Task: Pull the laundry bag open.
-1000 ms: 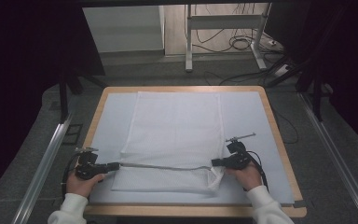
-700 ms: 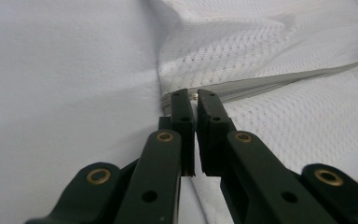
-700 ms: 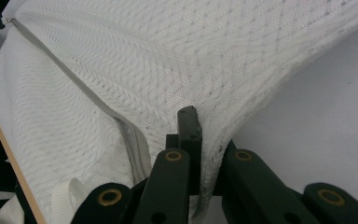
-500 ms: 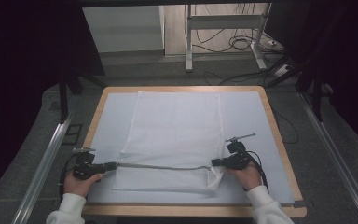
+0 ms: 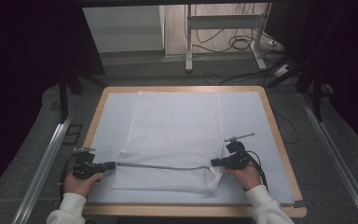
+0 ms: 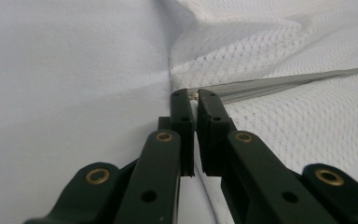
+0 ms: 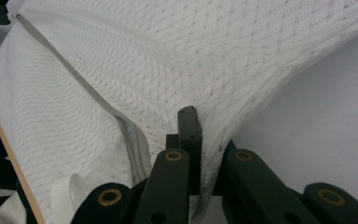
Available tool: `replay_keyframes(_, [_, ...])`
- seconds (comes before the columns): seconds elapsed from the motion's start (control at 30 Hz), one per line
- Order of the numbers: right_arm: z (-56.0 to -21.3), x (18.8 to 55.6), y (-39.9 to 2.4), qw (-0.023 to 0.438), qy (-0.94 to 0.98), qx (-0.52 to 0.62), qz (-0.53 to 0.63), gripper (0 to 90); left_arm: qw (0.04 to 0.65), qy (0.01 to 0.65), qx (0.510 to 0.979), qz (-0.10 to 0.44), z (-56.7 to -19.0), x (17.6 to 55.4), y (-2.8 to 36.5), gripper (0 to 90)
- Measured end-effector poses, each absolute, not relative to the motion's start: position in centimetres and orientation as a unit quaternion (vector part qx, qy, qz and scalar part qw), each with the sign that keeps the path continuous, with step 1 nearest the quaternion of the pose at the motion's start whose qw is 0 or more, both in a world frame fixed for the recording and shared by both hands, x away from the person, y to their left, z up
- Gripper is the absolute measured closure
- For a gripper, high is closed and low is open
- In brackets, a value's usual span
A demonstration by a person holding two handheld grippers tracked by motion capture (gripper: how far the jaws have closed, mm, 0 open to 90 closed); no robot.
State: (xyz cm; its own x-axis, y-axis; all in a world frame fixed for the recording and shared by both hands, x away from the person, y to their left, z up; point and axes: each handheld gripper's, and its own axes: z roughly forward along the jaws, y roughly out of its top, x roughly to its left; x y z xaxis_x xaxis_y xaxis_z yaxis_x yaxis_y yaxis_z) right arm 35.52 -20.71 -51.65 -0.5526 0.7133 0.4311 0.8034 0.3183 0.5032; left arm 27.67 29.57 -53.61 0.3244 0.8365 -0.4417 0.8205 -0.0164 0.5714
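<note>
A white mesh bag (image 5: 177, 126) lies flat on the pale sheet (image 5: 249, 116) that covers the table, its grey zipper (image 5: 163, 166) running across near the front edge. My left gripper (image 5: 113, 164) sits at the zipper's left end. In the left gripper view its jaws (image 6: 193, 95) are shut on the small metal zipper pull. My right gripper (image 5: 213, 163) is at the zipper's right end. In the right gripper view it (image 7: 199, 122) is shut on a pinched fold of the mesh bag (image 7: 168, 60), beside the zipper (image 7: 93, 100). The bag's front right corner is bunched up there.
The table has a wooden rim (image 5: 279, 135). Metal rails (image 5: 44, 161) run along both sides of it on the floor. Behind the table stand a metal frame (image 5: 189, 42) and loose cables (image 5: 242, 44). A white strap loop (image 7: 67, 196) hangs by the right gripper.
</note>
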Motion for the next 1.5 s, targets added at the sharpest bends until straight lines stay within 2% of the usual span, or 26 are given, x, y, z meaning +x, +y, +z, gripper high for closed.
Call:
replay_keyframes(0.4, [-51.4,35.3,-20.6,0.055,-0.814,-0.463,-0.346,87.1,0.387,0.572,0.723,0.023,-53.3,27.2,28.9,86.9])
replay_keyframes(0.53, [-51.2,35.1,-20.8,0.047,-0.814,-0.462,-0.349,76.4,0.396,0.564,0.724,0.037,-53.0,26.9,28.7,85.0])
replay_keyframes(0.57, [-51.0,35.1,-21.0,0.036,-0.815,-0.460,-0.351,64.2,0.396,0.559,0.727,0.045,-52.9,26.8,28.6,75.7])
replay_keyframes(0.6, [-51.0,35.1,-21.0,0.036,-0.815,-0.460,-0.351,64.2,0.395,0.557,0.728,0.059,-52.9,26.7,28.5,75.7])
replay_keyframes(0.67, [-50.7,34.9,-21.2,0.027,-0.812,-0.462,-0.357,57.0,0.391,0.554,0.730,0.081,-52.5,26.4,28.1,64.1])
replay_keyframes(0.73, [-50.1,34.7,-21.5,0.009,-0.809,-0.462,-0.362,50.3,0.398,0.551,0.728,0.091,-52.2,26.3,27.9,59.0])
replay_keyframes(0.77, [-50.0,34.6,-21.7,0.003,-0.809,-0.462,-0.364,48.8,0.403,0.550,0.725,0.096,-51.9,26.3,27.8,54.9])
replay_keyframes(0.8, [-49.8,34.5,-21.9,-0.002,-0.808,-0.461,-0.367,47.0,0.409,0.549,0.721,0.101,-51.7,26.3,27.6,45.6])
replay_keyframes(0.83, [-49.7,34.4,-22.2,-0.006,-0.807,-0.458,-0.373,45.2,0.414,0.546,0.720,0.107,-51.4,26.3,27.4,45.6])
replay_keyframes(0.87, [-49.3,34.3,-22.8,-0.014,-0.803,-0.454,-0.387,43.9,0.419,0.544,0.719,0.112,-51.1,26.4,27.2,38.6])
replay_keyframes(1.03, [-48.7,33.6,-24.1,-0.041,-0.800,-0.436,-0.410,40.8,0.421,0.514,0.734,0.141,-50.3,27.3,25.9,34.1])
replay_keyframes(1.33, [-48.1,33.2,-27.6,-0.072,-0.783,-0.447,-0.427,38.3,0.421,0.489,0.753,0.130,-50.1,29.9,24.7,31.6])
replay_keyframes(1.5, [-47.8,33.4,-28.6,-0.081,-0.775,-0.455,-0.431,37.8,0.420,0.487,0.755,0.128,-50.1,30.1,24.7,31.2])
